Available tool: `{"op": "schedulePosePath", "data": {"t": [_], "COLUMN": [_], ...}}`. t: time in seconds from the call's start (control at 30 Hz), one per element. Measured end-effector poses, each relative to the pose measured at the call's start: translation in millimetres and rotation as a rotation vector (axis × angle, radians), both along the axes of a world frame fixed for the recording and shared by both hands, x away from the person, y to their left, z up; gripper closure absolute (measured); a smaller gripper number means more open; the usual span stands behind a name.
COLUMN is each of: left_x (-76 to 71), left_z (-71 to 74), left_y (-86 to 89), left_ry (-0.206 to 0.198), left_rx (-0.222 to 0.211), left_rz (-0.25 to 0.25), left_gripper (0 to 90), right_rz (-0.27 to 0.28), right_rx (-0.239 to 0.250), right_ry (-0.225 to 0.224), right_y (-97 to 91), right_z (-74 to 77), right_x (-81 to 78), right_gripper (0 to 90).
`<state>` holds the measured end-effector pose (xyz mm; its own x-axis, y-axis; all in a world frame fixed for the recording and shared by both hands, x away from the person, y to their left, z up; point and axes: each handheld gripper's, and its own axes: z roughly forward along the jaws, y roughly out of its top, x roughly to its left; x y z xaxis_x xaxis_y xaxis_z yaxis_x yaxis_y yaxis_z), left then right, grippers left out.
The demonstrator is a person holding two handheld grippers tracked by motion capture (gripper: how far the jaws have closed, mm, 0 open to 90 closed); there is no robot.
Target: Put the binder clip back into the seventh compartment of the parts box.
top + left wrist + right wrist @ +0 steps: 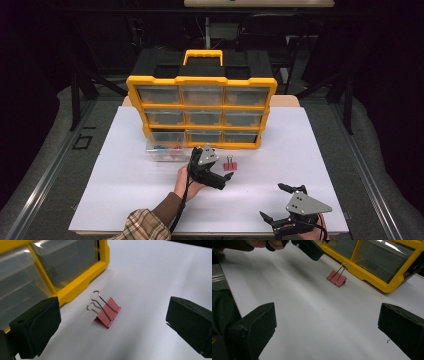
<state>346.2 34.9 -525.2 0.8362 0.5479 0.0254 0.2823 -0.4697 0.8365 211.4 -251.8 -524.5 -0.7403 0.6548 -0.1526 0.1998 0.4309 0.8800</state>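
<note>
One clip, one cabinet, nine drawers, two grippers.
I count one pink binder clip [230,164] just in front of the one yellow drawer cabinet [202,111], which has nine clear drawers in three rows of three; one drawer [165,150] stands pulled out at the cabinet's lower left. I hold two grippers.

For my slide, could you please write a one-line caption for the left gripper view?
Open left hand-held gripper faces a pink binder clip lying beside the yellow drawer organizer.
</note>
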Motion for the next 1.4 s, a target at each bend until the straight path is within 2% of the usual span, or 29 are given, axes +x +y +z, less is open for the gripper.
{"op": "schedulePosePath", "data": {"t": [0.1,0.33,0.4,0.57,0.67,0.9,1.17,1.3,1.4], "left_x": [2.3,12.7,14.3,20.0,24.5,33.3,37.8,39.6,40.7], "left_z": [-2.6,-13.7,-14.1,-15.7,-18.2,-17.7,-26.8,-29.9,-30.8], "left_y": [-3.9,-9.0,-9.9,-14.8,-18.0,-22.7,-34.0,-34.2,-32.8], "left_ry": [0.003,0.056,0.063,0.067,0.074,0.055,0.073,0.071,0.086], "left_rx": [0.024,0.042,0.039,0.039,0.059,0.090,0.152,0.147,0.133], "left_rz": [-0.012,-0.018,-0.015,-0.023,-0.015,-0.012,-0.012,0.002,-0.020], "left_gripper": [0.0,0.6,7.6,14.6,16.4,27.2,38.2,45.9,52.7], "right_rz": [-0.001,-0.002,0.000,-0.002,0.000,-0.001,-0.001,-0.003,-0.002], "right_rx": [0.002,0.001,0.001,0.004,0.001,0.004,0.004,0.005,0.003], "right_ry": [0.001,0.002,0.002,0.005,0.006,0.006,0.007,0.006,0.006], "right_y": [-0.5,-1.2,-1.0,-1.6,-0.8,-2.0,-2.0,-2.6,-2.5], "right_z": [-0.2,-0.4,-0.3,-0.4,-0.8,-0.9,-0.7,-0.7,-0.7], "right_x": [-0.2,-0.2,-0.9,-0.9,-0.7,-0.5,-1.6,-1.2,-1.4], "right_gripper": [1.3,1.3,1.3,1.3,1.3,1.3,1.3,1.4,1.4]}}
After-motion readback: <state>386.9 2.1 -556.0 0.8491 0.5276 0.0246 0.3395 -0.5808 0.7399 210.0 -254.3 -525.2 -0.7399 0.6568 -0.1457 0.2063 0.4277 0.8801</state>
